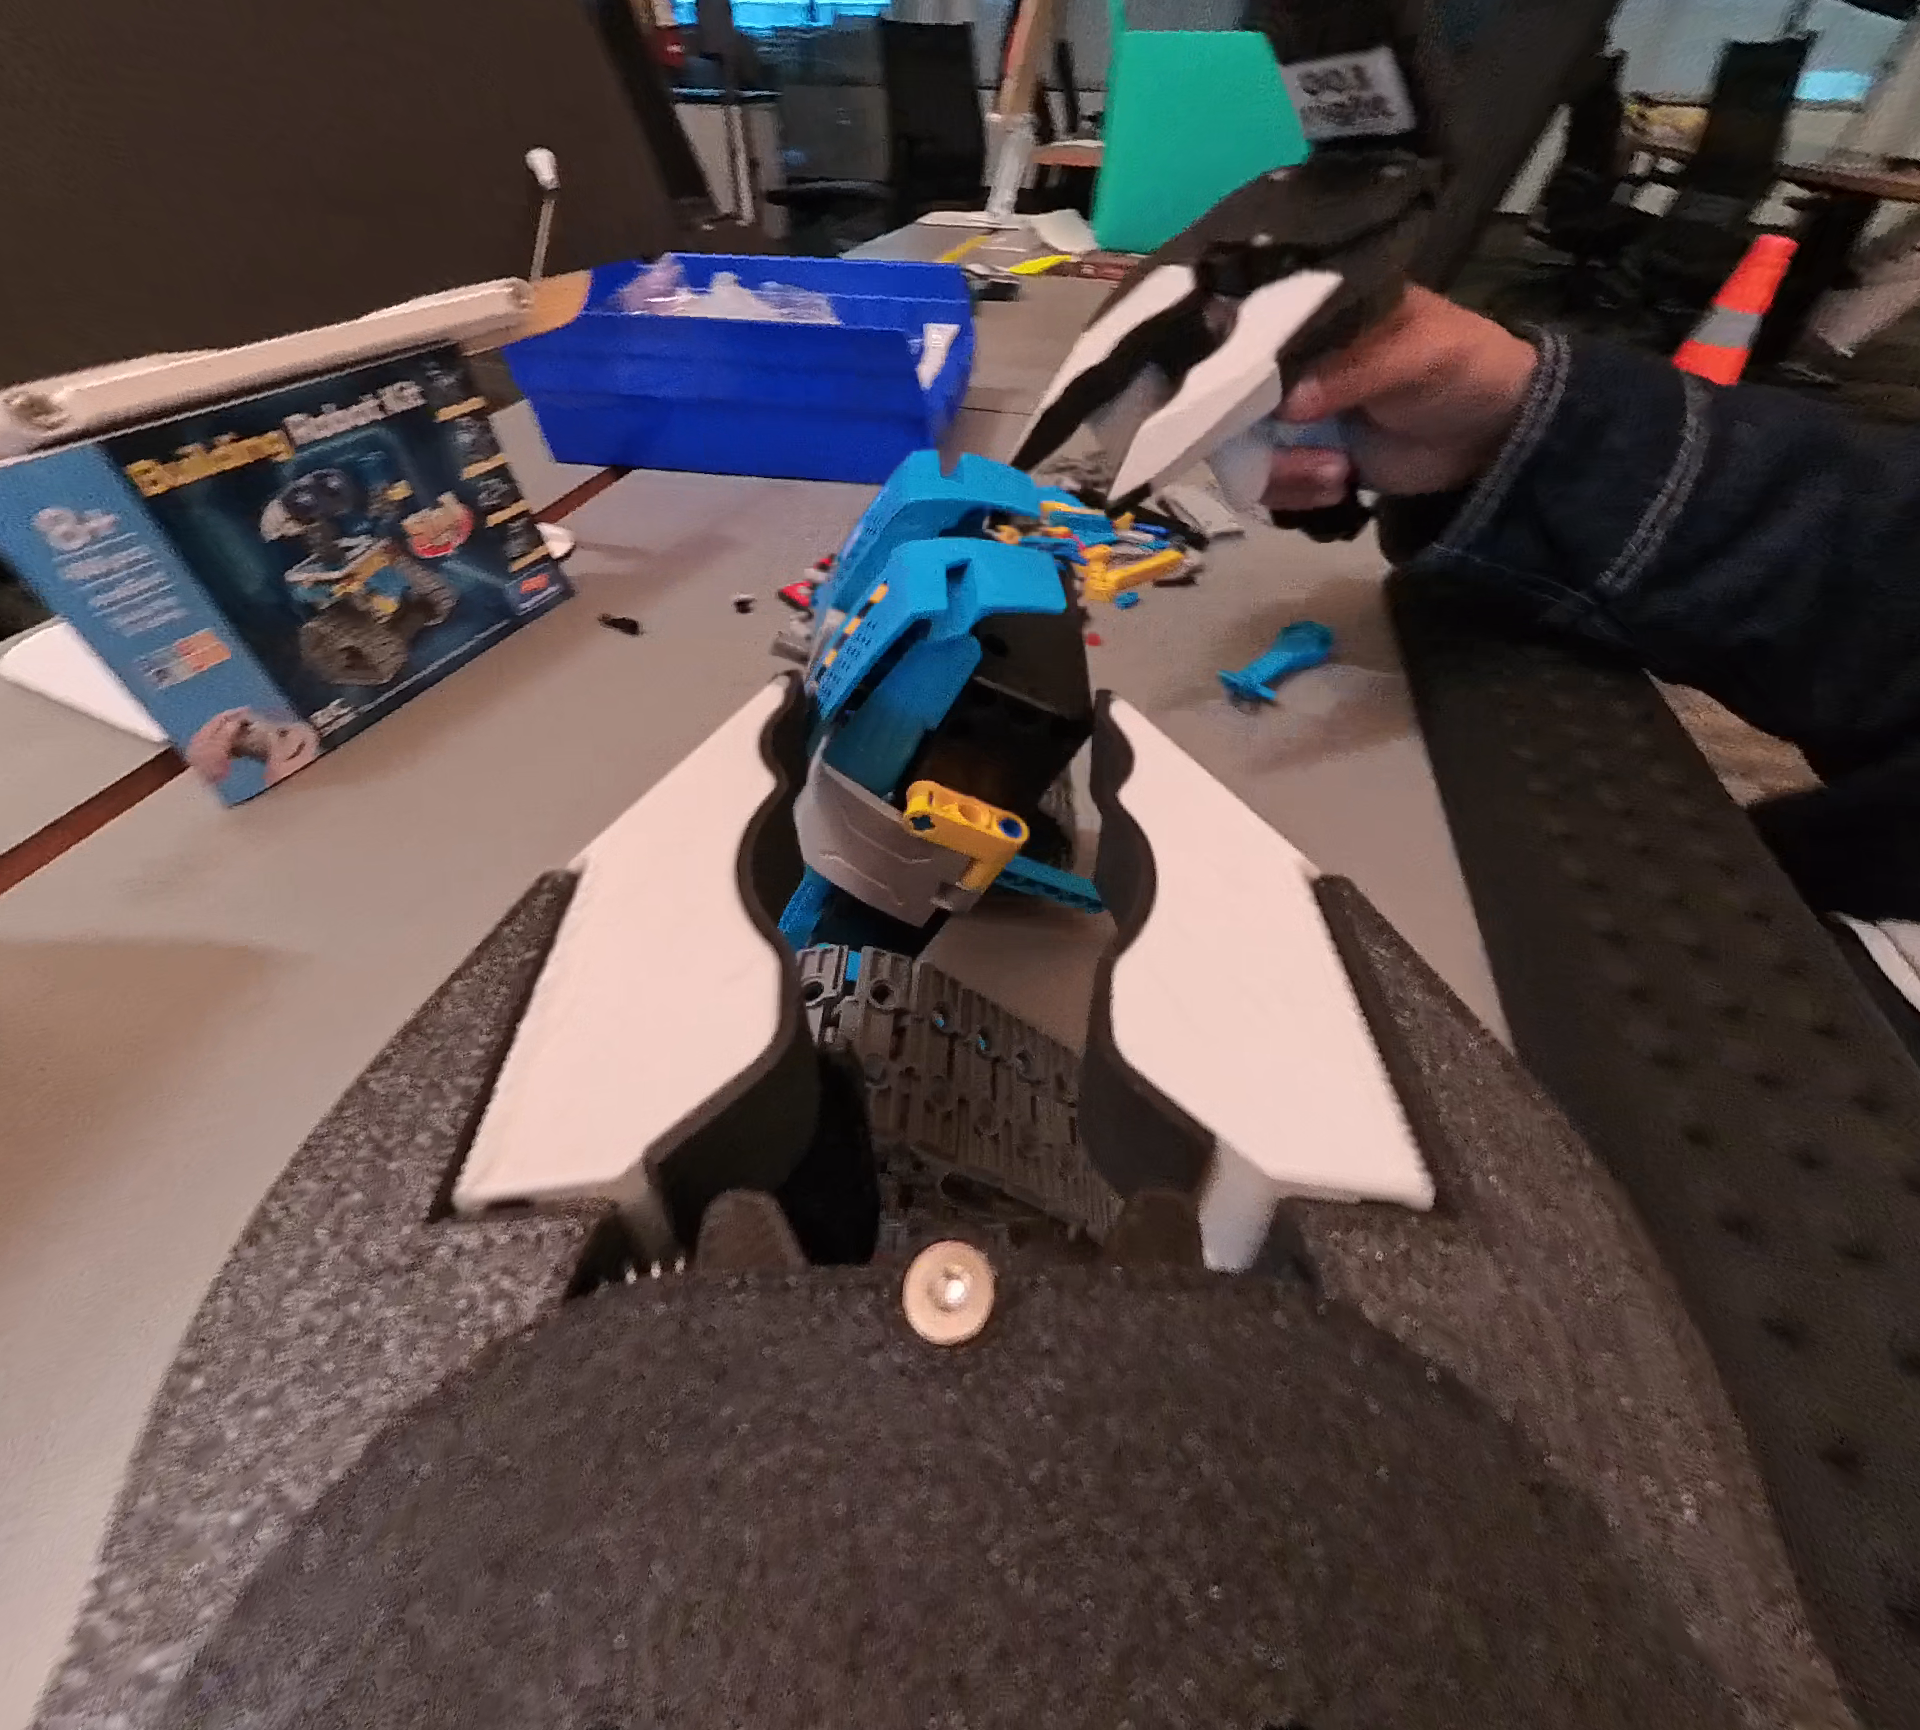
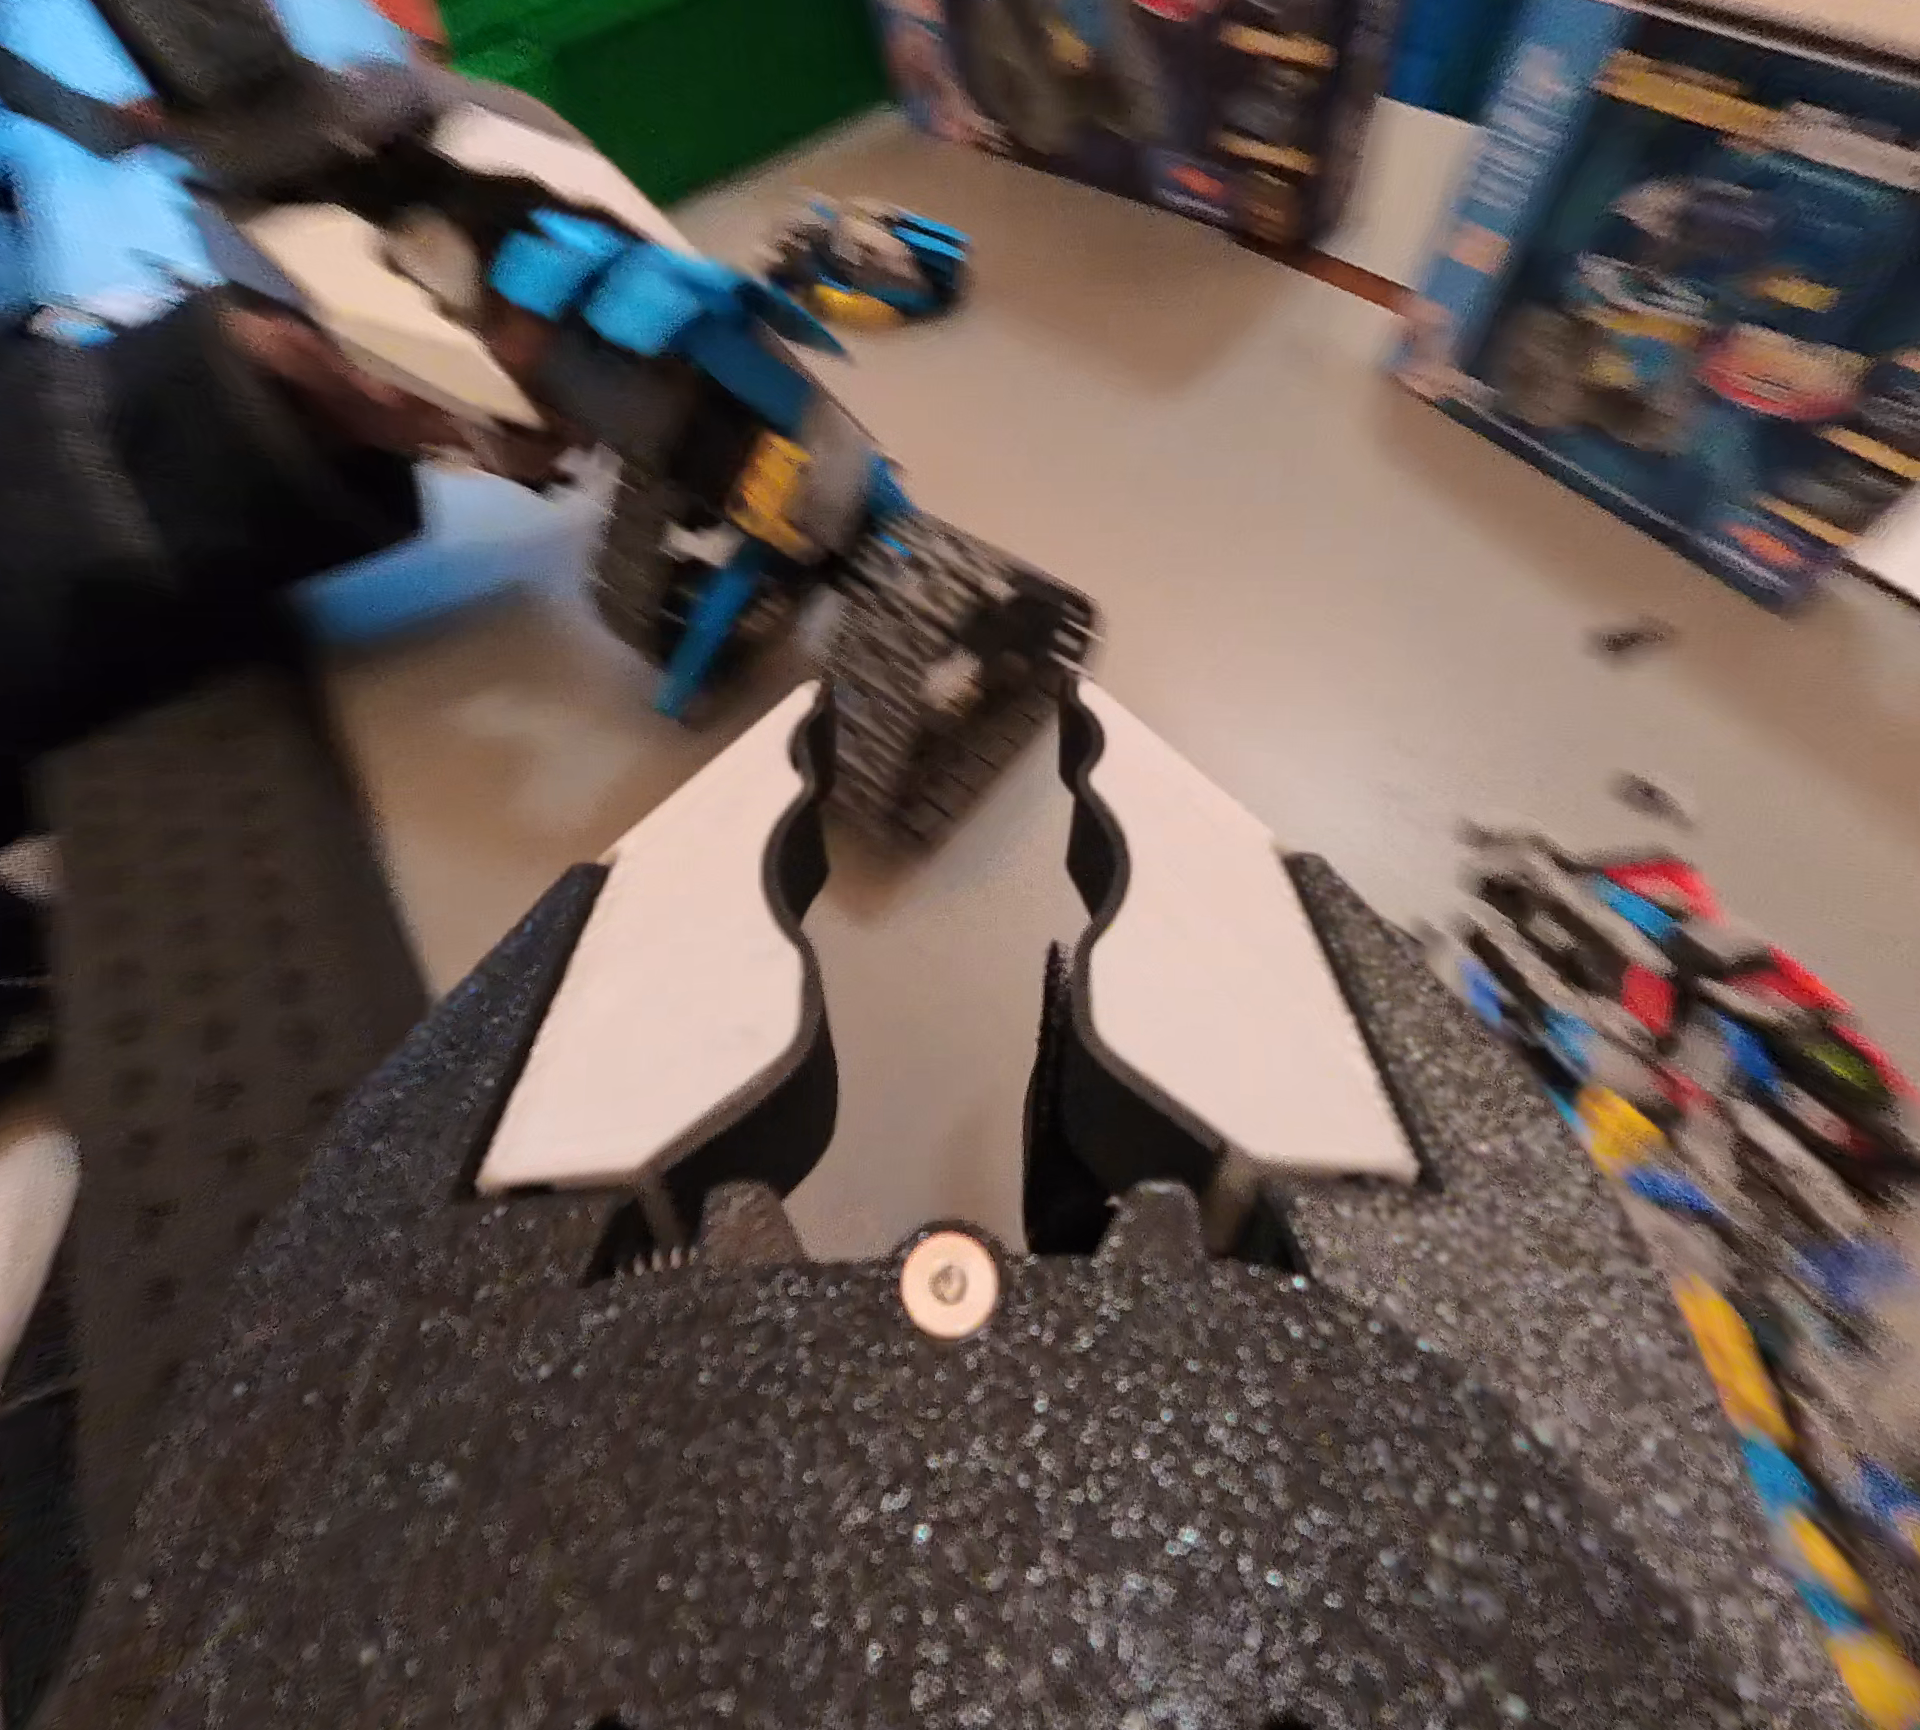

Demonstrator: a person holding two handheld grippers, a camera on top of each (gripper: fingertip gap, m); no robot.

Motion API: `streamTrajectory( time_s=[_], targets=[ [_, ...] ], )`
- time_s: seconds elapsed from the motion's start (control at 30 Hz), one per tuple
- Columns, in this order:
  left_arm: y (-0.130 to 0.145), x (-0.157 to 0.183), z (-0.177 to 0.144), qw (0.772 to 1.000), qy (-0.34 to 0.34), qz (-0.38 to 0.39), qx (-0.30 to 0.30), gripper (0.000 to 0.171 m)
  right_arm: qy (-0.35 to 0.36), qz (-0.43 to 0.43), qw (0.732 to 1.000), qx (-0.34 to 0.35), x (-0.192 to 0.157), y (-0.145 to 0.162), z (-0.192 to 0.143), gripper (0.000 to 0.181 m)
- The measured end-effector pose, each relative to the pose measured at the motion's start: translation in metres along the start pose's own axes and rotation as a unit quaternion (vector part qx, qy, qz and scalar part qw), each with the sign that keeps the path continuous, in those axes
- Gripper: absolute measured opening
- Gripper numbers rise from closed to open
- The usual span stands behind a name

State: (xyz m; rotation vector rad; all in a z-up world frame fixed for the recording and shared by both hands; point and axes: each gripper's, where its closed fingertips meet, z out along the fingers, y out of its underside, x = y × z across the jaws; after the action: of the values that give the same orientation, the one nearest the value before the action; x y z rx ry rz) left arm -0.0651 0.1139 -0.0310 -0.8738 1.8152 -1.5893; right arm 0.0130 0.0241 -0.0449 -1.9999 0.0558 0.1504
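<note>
My left gripper (image 1: 940, 704) is shut on a brick-built robot model (image 1: 935, 641), blue and black with a yellow piece and a grey tracked base, and holds it tilted above the grey table (image 1: 364, 901). My right gripper (image 1: 1070, 475), held by a hand in a dark sleeve, hovers just above the model's far end. In the blurred right wrist view my right gripper (image 2: 945, 704) is open and empty, its tips close to the model's grey tracks (image 2: 935, 641). The left gripper's white fingers (image 2: 395, 298) clamp the model (image 2: 727, 454) at the left.
A blue bin (image 1: 748, 371) and a kit box (image 1: 291, 558) stand at the back left. Loose parts (image 1: 1122, 548) and a blue tool (image 1: 1278, 657) lie behind the model. A black perforated mat (image 1: 1621, 953) runs along the right. A green bin (image 2: 675, 28), two kit boxes (image 2: 1683, 309) and a parts pile (image 2: 1683, 1036) also show.
</note>
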Motion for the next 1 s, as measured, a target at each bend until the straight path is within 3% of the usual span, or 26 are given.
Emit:
streamTrajectory(
  time_s=[0.13, 0.27, 0.37, 0.5, 0.57, 0.77, 0.9, 1.0],
  targets=[
    [0.002, 0.016, 0.000, 0.999, 0.024, 0.029, 0.001, 0.053, -0.147, -0.007, 0.989, 0.025, -0.055, -0.017, 0.032, 0.048],
    [-0.003, 0.021, -0.002, 1.000, 0.029, 0.007, 0.009, 0.056, -0.165, -0.048, 0.983, 0.060, -0.068, -0.026, 0.044, 0.053],
    [-0.011, 0.024, -0.004, 0.999, 0.030, 0.001, 0.023, 0.058, -0.135, -0.030, 0.984, 0.114, -0.065, -0.030, 0.045, 0.046],
    [-0.012, 0.019, -0.001, 1.000, 0.012, 0.006, 0.024, 0.041, -0.103, -0.060, 0.984, 0.130, -0.065, -0.035, 0.045, 0.043],
    [-0.013, 0.017, 0.000, 1.000, 0.007, -0.007, 0.028, 0.040, -0.103, -0.069, 0.984, 0.128, -0.068, -0.036, 0.046, 0.041],
    [-0.018, 0.011, 0.009, 0.997, -0.017, -0.064, 0.035, 0.040, -0.036, -0.085, 0.989, 0.119, -0.066, -0.034, 0.060, 0.055],
    [-0.025, -0.004, 0.014, 0.990, -0.091, -0.096, 0.053, 0.039, 0.060, -0.092, 0.988, 0.106, -0.056, -0.031, 0.069, 0.057],
    [-0.026, -0.002, 0.022, 0.986, -0.156, -0.053, 0.032, 0.038, 0.090, -0.051, 0.988, 0.117, -0.055, -0.036, 0.073, 0.071]
  ],
)
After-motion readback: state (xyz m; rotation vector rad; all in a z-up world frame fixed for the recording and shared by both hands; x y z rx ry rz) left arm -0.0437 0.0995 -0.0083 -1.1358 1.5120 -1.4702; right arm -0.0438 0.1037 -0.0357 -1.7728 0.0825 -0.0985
